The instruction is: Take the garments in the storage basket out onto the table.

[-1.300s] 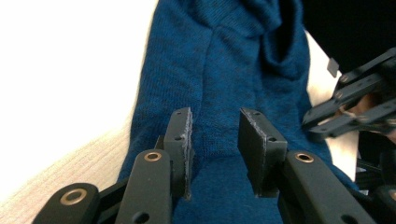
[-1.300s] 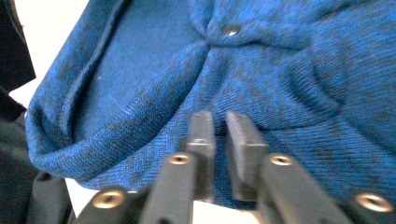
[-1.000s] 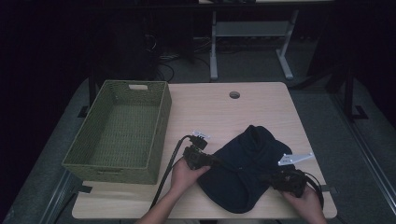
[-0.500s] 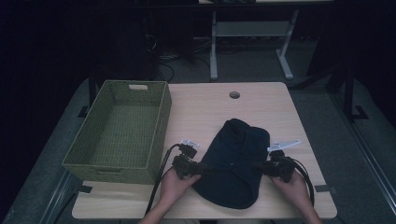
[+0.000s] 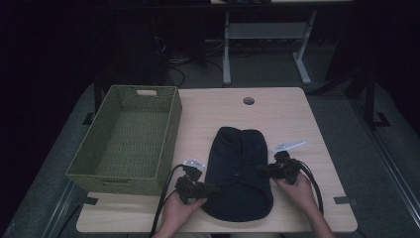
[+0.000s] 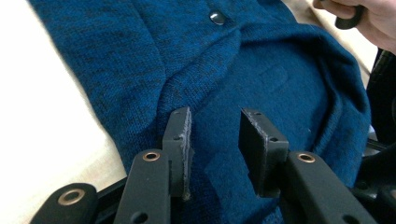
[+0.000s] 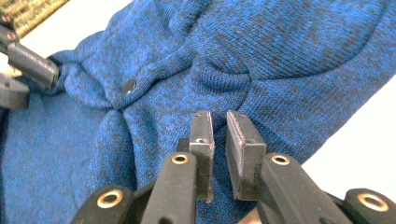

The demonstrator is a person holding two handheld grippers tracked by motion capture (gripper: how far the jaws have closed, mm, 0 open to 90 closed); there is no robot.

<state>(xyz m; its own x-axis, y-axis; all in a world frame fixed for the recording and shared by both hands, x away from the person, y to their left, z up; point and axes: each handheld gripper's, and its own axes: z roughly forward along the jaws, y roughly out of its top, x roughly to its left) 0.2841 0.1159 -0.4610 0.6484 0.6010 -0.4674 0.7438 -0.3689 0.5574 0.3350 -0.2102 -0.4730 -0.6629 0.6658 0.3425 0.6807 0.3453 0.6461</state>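
A dark blue knit sweater (image 5: pixel 240 168) lies folded into a long oval on the near middle of the table, with a snap button (image 6: pixel 216 17) on its front. My left gripper (image 5: pixel 210 188) sits at the sweater's near left edge. Its jaws stand apart over the knit (image 6: pixel 215 116), holding nothing. My right gripper (image 5: pixel 262 170) rests on the sweater's right edge. In the right gripper view (image 7: pixel 218 116) its jaws are a narrow gap apart just above the cloth, with the button (image 7: pixel 129 86) beyond them.
A green woven basket (image 5: pixel 171 119) stands on the left part of the wooden table (image 5: pixel 277 114). A round cable hole (image 5: pixel 248 100) is near the table's far edge. Cables trail from both grippers toward the near edge.
The sweater was bunched and held up between both grippers; it has been laid down and smoothed into an oval. Both grippers have let go and drawn toward its near sides.
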